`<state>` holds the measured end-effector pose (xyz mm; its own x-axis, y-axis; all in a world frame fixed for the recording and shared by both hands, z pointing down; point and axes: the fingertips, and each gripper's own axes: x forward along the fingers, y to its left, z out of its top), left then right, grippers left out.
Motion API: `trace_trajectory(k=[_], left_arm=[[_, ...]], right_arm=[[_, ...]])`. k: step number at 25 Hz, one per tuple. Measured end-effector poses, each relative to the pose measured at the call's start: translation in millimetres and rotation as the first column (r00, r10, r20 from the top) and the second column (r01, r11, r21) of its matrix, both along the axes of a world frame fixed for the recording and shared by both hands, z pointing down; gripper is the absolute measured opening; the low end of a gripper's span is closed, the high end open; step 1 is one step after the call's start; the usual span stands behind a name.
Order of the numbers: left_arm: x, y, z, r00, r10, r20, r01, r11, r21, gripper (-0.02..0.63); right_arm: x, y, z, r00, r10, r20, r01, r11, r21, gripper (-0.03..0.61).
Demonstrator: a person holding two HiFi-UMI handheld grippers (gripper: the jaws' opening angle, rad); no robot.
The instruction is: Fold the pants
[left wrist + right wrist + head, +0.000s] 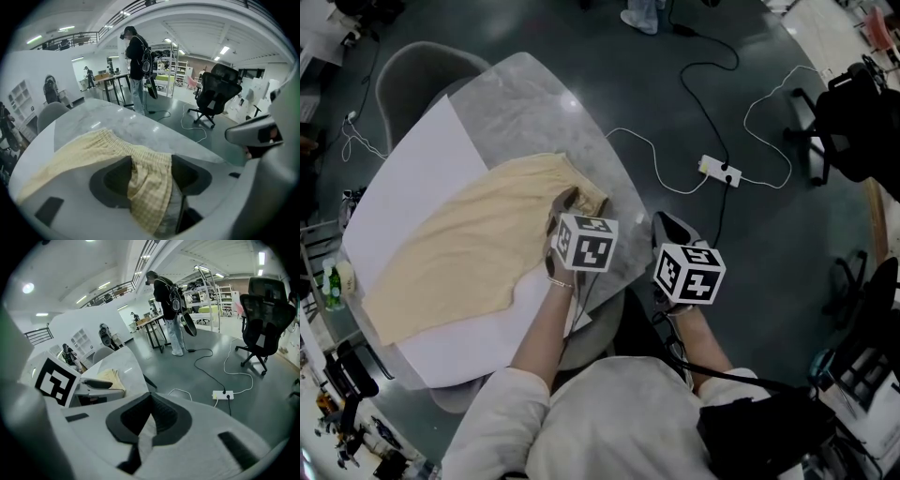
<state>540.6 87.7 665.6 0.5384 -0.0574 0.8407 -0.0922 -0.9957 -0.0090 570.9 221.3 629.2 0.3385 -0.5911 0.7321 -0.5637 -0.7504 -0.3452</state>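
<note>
1 table [534, 103] is carrying everything: a white sheet [422, 169] is covering its left part, and the yellow pants [469, 253] are lying stretched over that sheet, with the waistband toward the table's edge nearest the person. No crosswise fold is showing, so most of the folding is seemingly remaining. The left gripper [150, 174] is standing released above that table edge, with waistband cloth sitting loose between its spread jaws. The right gripper [149, 405], clenched on nothing, is hanging just off the table.
</note>
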Motion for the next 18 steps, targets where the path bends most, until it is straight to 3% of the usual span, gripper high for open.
trace_trajectory(k=[4, 5, 6, 12, 18], left_arm=[[1, -8, 0, 0.999, -0.045, 0.007, 0.045, 0.999, -0.005, 0.236], [1, -13, 0, 0.998, -0.065, 0.004, 0.065, 0.998, 0.003, 0.198], [0, -18, 0, 0.997, -0.080, -0.001, 0.080, 0.997, 0.009, 0.108], [-1, -24, 0, 0.995, -0.096, -0.019, 0.096, 0.995, -0.013, 0.093], [-5, -29, -3, 0.990, -0.136, -0.037, 0.132, 0.986, -0.098, 0.057]], right_arm=[[2, -1, 6, 1.000, 0.002, 0.010, -0.002, 1.000, 0.004, -0.008], [2, -2, 7, 1.000, 0.002, 0.013, -0.002, 1.000, 0.007, -0.008], [2, -4, 8, 1.000, 0.002, 0.015, -0.002, 1.000, 0.009, -0.008], [2, -15, 11, 0.999, -0.026, 0.022, 0.026, 1.000, 0.014, -0.008], [1, -30, 7, 0.998, -0.070, 0.009, 0.070, 0.997, 0.016, -0.008]])
